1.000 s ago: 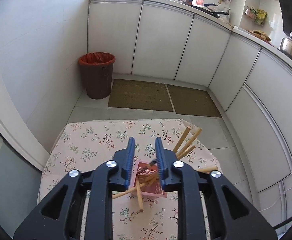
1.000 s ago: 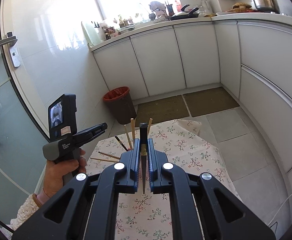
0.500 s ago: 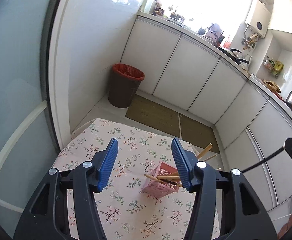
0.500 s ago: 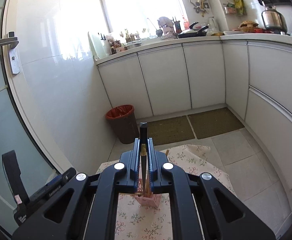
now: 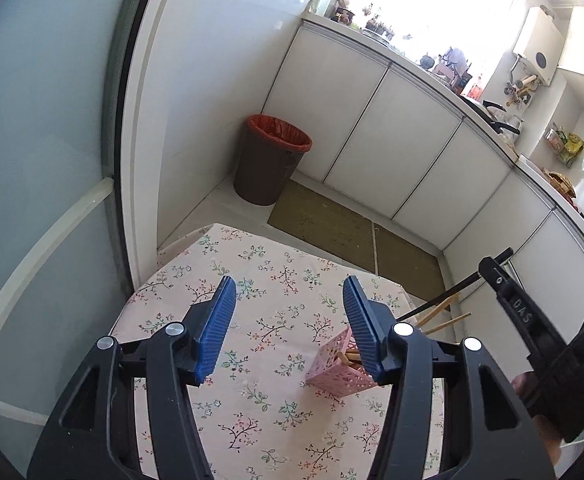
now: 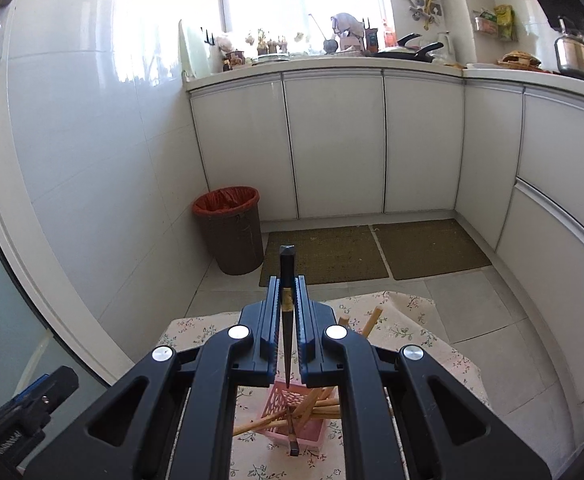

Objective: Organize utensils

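Chopsticks [image 6: 309, 402]: pale wooden sticks, round-ended, lying crossed and slanted in the pink holder [image 6: 282, 408]. Some lean out over its rim; one dark stick with a square butt [image 6: 293, 436] pokes out toward me at the holder's near side. Two more pale ends [image 6: 373, 320] rise past my right gripper's frame.

Holder: pink plastic, square box shape, walls pierced in a lattice pattern [image 5: 333, 362]. Stands on the table, which is covered by a cream cloth [image 5: 268, 280] printed with small flower sprigs. In the left wrist view the holder sits partly behind my right-hand pad.

Right gripper [image 6: 287, 296]: ribbed dark-blue pads pressed together on a single black chopstick [image 6: 286, 280]. Stick is slim, tapering to a point at the lower end, square-cut at the top with a brass-coloured band near the pads. Its point hangs just above the holder's opening. From the left wrist view the same stick [image 5: 435, 302] shows as a thin black line running down toward the holder.

Left gripper [image 5: 288, 324]: pads well apart, nothing between them, ribbed blue rubber faces showing. It sits over bare cloth, left of the holder.

Floor: pale tiles, two coarse olive mats [image 6: 371, 250]. Brown ribbed bin [image 6: 232, 236] with red liner by the wall.
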A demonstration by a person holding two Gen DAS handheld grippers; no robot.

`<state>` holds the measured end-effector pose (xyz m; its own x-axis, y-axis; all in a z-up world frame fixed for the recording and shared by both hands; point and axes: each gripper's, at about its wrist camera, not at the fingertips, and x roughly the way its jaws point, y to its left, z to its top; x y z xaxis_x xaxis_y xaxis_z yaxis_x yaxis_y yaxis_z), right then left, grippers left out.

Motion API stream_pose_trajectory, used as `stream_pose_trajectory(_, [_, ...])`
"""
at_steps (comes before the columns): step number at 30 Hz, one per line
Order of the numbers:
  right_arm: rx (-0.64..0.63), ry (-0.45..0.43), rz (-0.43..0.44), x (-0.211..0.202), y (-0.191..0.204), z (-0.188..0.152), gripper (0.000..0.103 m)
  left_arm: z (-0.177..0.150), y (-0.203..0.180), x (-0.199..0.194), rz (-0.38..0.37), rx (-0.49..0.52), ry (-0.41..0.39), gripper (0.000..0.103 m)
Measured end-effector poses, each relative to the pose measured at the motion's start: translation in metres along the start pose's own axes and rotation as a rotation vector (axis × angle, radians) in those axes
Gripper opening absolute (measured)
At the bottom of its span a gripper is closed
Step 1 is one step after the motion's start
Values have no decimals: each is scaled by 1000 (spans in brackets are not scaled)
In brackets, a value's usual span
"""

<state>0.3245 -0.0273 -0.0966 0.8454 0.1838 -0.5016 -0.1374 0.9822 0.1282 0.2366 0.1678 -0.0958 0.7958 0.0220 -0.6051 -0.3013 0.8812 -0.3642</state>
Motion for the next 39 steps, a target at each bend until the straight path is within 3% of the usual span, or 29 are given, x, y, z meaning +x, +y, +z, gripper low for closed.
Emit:
stream_pose_trajectory(3, [1, -6, -2, -2, 3, -4, 12, 0, 0, 2, 25, 7, -1, 52])
stream_pose_trajectory(6, [-2, -35, -20, -19, 2, 2, 27, 2, 0, -3, 42, 4, -24, 53])
stream_pose_trajectory(8, [-17, -65, -57, -32, -1, 8, 40, 2, -3, -9, 65, 12, -51, 59])
stream_pose_trajectory(10, [-39, -79, -99, -44, -3, 14, 44, 2, -7, -15, 80, 19, -74, 65])
stream_pose_trajectory(13, [-59, -85, -178, -60, -11, 20, 67, 1, -17, -32, 119, 53, -131, 77])
stream_pose_trajectory(17, [-50, -131, -284, -93, -31, 13, 83, -6, -32, -57, 185, 99, -208, 96])
stream_pose_trajectory(20, [-1, -187, -329, -133, -56, -4, 91, -24, -46, -80, 236, 135, -250, 96])
stream_pose_trajectory(23, [47, -238, -306, -179, -78, -27, 93, -46, -61, -102, 227, 190, -259, 96])
stream_pose_trajectory(28, [70, -224, -270, -247, -97, -63, 96, -88, -79, -147, 57, 192, -236, 96])
stream_pose_trajectory(30, [63, -191, -270, -267, -100, -73, 96, -99, -86, -162, 29, 200, -205, 96])
stream_pose_trajectory(36, [101, -54, -300, -308, -115, -108, 96, -136, -106, -208, 79, 314, -216, 96])
stream_pose_trajectory(39, [137, -36, -297, -324, -120, -121, 96, -153, -108, -219, 92, 339, -197, 96])
